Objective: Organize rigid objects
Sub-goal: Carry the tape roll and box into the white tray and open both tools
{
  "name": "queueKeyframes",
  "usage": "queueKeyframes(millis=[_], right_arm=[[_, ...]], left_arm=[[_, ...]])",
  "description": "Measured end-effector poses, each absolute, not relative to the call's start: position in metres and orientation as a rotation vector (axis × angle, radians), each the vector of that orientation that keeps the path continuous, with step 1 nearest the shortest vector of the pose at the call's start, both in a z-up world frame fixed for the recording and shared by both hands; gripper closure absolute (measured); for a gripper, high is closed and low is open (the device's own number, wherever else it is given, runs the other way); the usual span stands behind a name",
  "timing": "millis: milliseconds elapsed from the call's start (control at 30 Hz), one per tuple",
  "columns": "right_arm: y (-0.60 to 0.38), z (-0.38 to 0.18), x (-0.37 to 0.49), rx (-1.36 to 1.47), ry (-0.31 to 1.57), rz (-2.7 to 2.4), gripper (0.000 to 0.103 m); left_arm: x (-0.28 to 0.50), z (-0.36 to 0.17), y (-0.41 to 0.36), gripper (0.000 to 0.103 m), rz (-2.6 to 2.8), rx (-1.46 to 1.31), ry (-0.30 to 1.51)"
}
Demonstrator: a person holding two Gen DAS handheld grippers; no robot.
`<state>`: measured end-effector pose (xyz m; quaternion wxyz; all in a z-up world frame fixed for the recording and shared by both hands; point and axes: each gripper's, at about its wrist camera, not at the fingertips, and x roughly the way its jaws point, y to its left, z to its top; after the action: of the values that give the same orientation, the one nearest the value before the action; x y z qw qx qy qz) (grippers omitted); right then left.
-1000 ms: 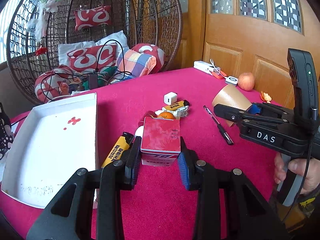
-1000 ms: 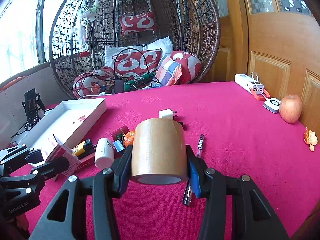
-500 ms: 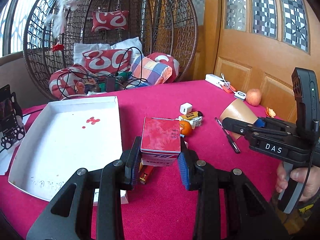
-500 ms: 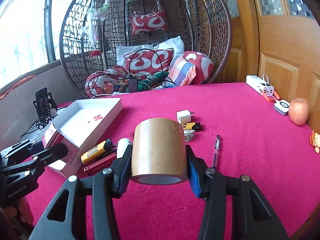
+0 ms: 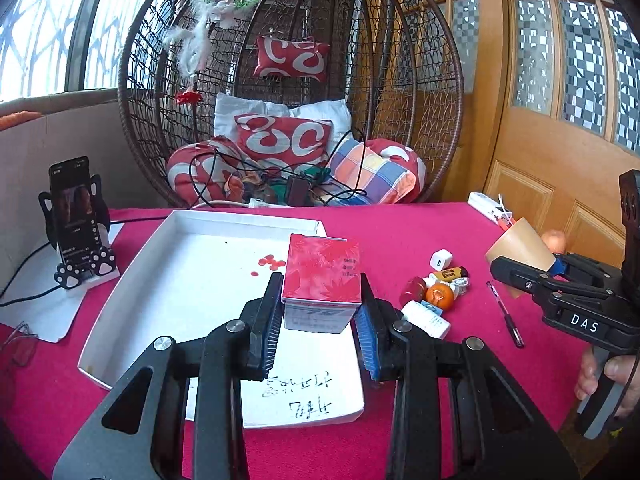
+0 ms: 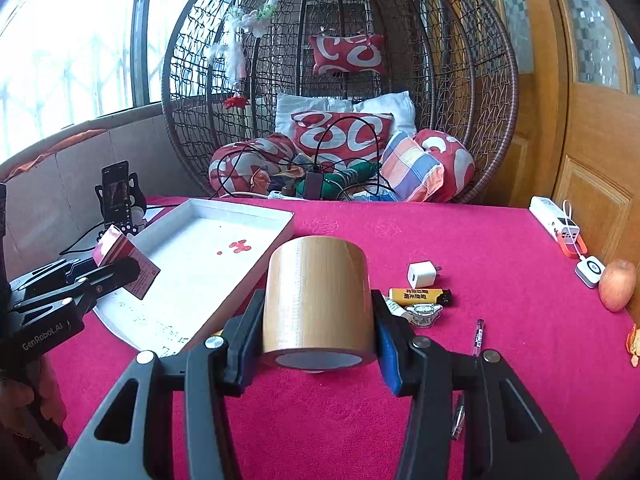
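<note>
Over the white tray (image 5: 132, 280) on my left, I have the left gripper (image 5: 318, 320) pinching a small red box (image 5: 322, 272) by its two sides, its red top face turned up toward the camera. From the right wrist view the box hangs above the tray's near left part, clear of the tray floor. My right gripper (image 6: 318, 344) is clamped on a roll of brown tape (image 6: 318, 300), held above the red-covered bench (image 6: 500, 248) just right of the tray's edge. Loose on the bench to the right of the tray lie a white charger cube (image 6: 421, 274), a yellow lighter (image 6: 418, 295), a pen (image 6: 478, 338) and a small orange fruit (image 5: 439, 295). An apple (image 6: 618, 285) sits near the bench's far right edge.
</note>
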<state>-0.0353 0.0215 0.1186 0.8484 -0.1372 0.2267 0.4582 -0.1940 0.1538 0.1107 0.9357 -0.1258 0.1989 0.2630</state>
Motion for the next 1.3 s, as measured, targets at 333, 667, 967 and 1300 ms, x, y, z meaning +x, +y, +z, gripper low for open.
queueKeyframes(millis=[333,667,967,1300], right_arm=[[0.071,0.145,-0.048,-0.295,0.460,1.057,0.054],[0.145,0.111,-0.066,-0.398,0.538,1.119,0.054],[0.187,0.074,-0.065,-0.439,0.654,1.120,0.054],[0.193,0.063,-0.079,-0.453,0.608,1.126,0.054]], left_arm=[[-0.197,0.125,0.232,0.070,0.661,-0.334,0.472],[-0.187,0.085,0.275,0.070,0.742,-0.427,0.570],[-0.167,0.066,0.294,0.069,0.762,-0.435,0.651],[-0.182,0.058,0.302,0.004,0.843,-0.500,0.608]])
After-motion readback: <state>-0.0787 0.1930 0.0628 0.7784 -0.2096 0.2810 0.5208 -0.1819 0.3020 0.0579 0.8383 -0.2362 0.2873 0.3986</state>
